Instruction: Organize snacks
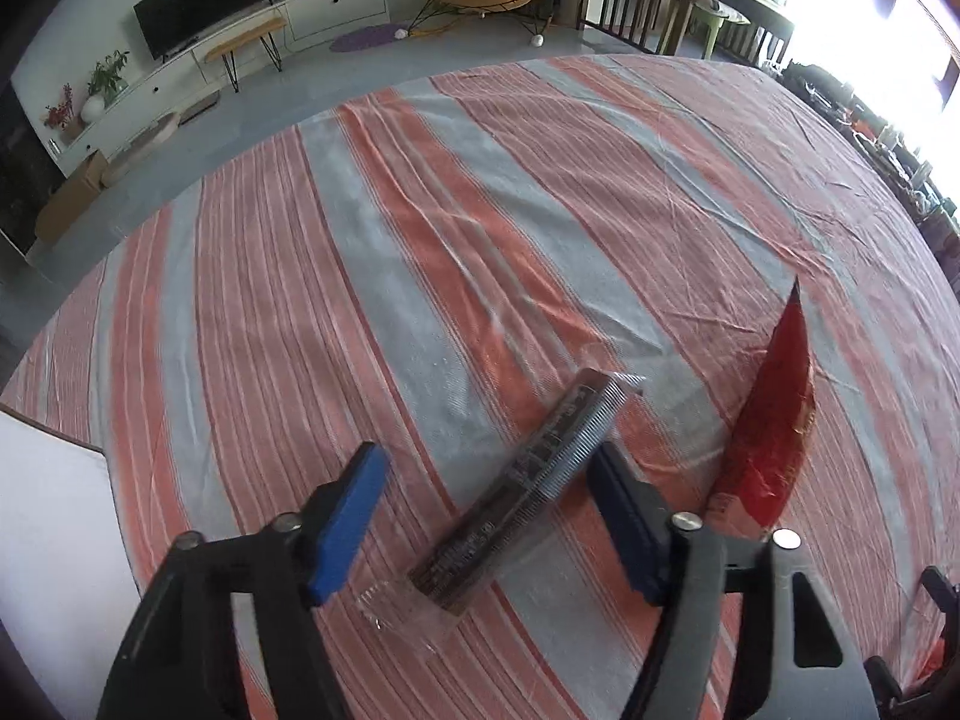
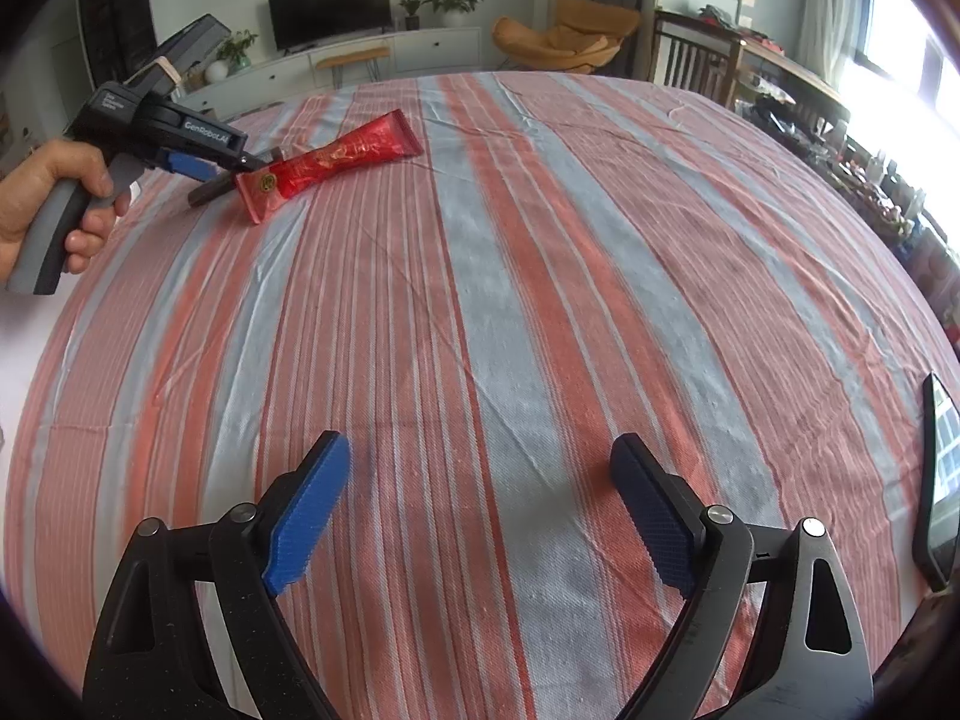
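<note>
Blue-padded jaws of the left gripper [image 1: 489, 516] sit nearest the lens, straddling a dark snack bar [image 1: 522, 486] in a clear wrapper. They stand partly apart: the right pad is against or just beside the bar's edge, while the left pad stands clear of it, so there is no grip yet. The bar lies diagonally on the striped tablecloth [image 1: 372, 276], its clear crimped tail poking out below the jaws.

Just beside the bar, on its right, lies a red snack packet [image 1: 774, 438], long and tapered, seemingly touching the bar at its near end.

From the right wrist view, the right gripper [image 2: 480, 504] hangs wide open over bare cloth, well apart from the bar, with nothing between its pads. A phone [image 2: 939, 480] lies far to the bar's right at the table edge.

The bar looks light and fairly stiff, but its film is likely slick and crinkly. I judge the best hold is across the solid middle, not the empty crimped end, which would fold and slip.
</note>
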Motion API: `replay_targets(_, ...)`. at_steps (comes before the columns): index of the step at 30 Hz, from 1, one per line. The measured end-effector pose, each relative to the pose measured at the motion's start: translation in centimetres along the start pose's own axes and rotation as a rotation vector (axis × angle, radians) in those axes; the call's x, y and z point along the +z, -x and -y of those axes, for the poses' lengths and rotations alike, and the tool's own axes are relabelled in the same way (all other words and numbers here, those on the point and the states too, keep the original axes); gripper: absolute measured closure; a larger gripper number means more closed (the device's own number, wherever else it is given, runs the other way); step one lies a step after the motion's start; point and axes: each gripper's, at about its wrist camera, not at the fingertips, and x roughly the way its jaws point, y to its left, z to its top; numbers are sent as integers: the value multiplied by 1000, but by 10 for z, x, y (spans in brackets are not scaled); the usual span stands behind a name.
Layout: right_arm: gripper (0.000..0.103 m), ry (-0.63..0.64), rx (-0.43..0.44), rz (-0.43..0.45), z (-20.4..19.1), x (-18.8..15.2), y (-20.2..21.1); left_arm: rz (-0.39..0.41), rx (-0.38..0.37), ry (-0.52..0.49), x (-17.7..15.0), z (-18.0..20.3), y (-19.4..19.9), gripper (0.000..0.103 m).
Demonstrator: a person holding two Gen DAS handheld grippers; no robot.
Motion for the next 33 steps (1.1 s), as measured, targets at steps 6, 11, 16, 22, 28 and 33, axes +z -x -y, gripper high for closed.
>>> replay_targets(6,12,1,1,-1,-1,0,0,4,-21,57,-27,19,17,85)
replay_targets(11,12,1,2,-1,0,0,0,15,20,177,-77,51,40,85)
replay_targets(16,12,2,7,0,-1,-1,0,33,5,360,-141,64,71,85)
replay_targets(22,12,3,7,0,-2,-2,0,127,66,393,-193,77,95,84)
replay_targets(28,12,3,9,0,-1,-2,0,165,155,381,-203,77,89,23)
replay_targets(33,12,4,9,0,-1,-2,0,175,201,337,-206,78,77,9)
